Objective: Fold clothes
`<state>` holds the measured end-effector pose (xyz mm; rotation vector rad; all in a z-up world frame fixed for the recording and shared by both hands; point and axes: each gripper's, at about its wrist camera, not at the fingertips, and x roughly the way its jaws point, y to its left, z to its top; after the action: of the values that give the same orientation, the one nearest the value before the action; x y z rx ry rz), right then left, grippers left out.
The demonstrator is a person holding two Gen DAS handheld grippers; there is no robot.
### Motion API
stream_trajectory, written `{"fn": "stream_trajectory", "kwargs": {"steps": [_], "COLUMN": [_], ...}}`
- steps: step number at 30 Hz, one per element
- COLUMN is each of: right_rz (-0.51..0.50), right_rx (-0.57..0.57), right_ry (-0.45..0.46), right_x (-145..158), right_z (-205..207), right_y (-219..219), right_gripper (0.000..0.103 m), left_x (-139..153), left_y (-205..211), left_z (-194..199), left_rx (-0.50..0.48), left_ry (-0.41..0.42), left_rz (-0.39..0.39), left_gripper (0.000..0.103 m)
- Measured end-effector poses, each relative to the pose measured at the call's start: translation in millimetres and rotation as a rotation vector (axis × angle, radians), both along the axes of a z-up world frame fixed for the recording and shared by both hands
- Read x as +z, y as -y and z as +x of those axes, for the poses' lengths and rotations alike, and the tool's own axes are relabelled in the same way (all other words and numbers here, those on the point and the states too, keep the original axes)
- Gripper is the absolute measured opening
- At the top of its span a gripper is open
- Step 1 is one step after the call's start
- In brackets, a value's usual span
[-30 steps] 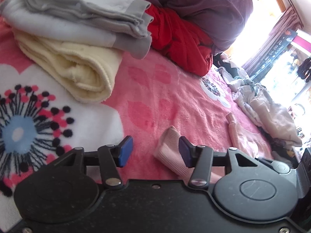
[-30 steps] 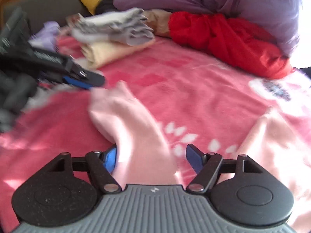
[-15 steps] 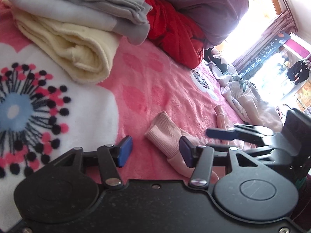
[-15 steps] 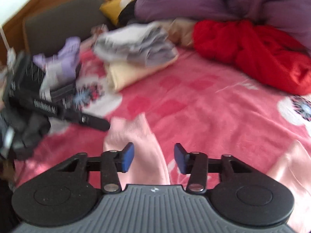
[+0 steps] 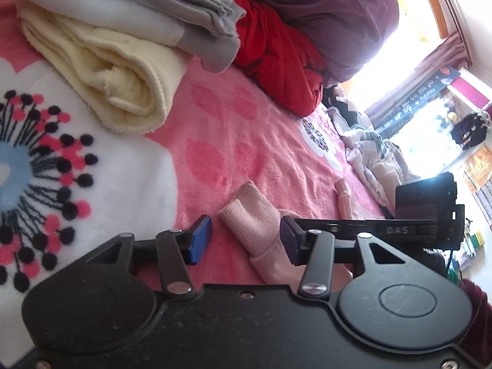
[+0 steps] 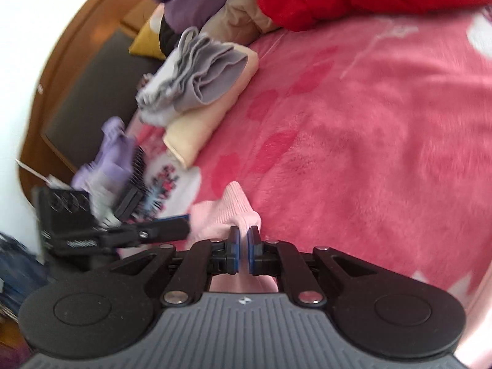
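I had the pink garment (image 5: pixel 258 224) lying on the pink bed blanket (image 5: pixel 246 141), its ribbed cuff pointing toward the folded stack (image 5: pixel 123 46) of cream and grey pieces further up the bed. My right tongs (image 6: pixel 245 243) were pinched shut on a thin ridge of the pink knit just behind that cuff. My left tongs (image 5: pixel 246 240) were closing, with the cuff lying between the pads but neither pad yet pressing it. The fabric looked soft, light and limp, so I judged it would droop and stretch rather than hold a shape; the ribbed cuff seemed the firmest place to grip, being thicker and less likely to slip. A pinch on a single layer could drag the rest crooked
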<state>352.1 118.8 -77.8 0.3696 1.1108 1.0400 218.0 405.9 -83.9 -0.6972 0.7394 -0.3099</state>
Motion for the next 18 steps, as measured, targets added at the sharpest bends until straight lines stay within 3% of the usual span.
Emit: {"fn": "stream_trajectory", "kwargs": {"steps": [1, 2, 3, 4, 9, 11, 14, 18], "right_rz": [0.029, 0.059, 0.089, 0.113, 0.199, 0.066, -0.101, -0.194], "right_rx": [-0.008, -0.012, -0.012, -0.009, 0.031, 0.020, 0.041, 0.094], "right_ry": [-0.024, -0.047, -0.068, -0.085, -0.156, -0.084, 0.020, 0.212], "right_x": [-1.4, -2.4, -2.6, -2.5, 0.3, 0.1, -1.5, 9.3], "right_z": [1.1, 1.7, 0.8, -0.7, 0.0, 4.4, 1.2, -16.6], "right_y": [1.8, 3.9, 6.2, 8.0, 14.9, 4.8, -19.3, -34.3], "right_gripper": [0.008, 0.008, 0.008, 0.008, 0.008, 0.008, 0.008, 0.009], "left_x": [-0.3, 0.7, 1.8, 4.4, 30.5, 25.5, 14.9, 11.3], "left_y": [0.9, 1.7, 2.5, 2.0, -15.0, -7.2, 9.1, 9.8], "left_z": [0.4, 0.0, -0.3, -2.4, -29.7, -25.0, -14.8, -10.7], "left_rx": [0.003, 0.006, 0.008, 0.011, 0.022, 0.027, 0.028, 0.020], "left_ry": [0.005, 0.005, 0.005, 0.013, 0.146, 0.109, 0.022, 0.008], "left_rz": [-0.006, 0.007, 0.020, 0.026, -0.045, 0.022, 0.217, 0.244], "left_gripper": [0.046, 0.031, 0.005, 0.002, 0.002, 0.002, 0.002, 0.002]}}
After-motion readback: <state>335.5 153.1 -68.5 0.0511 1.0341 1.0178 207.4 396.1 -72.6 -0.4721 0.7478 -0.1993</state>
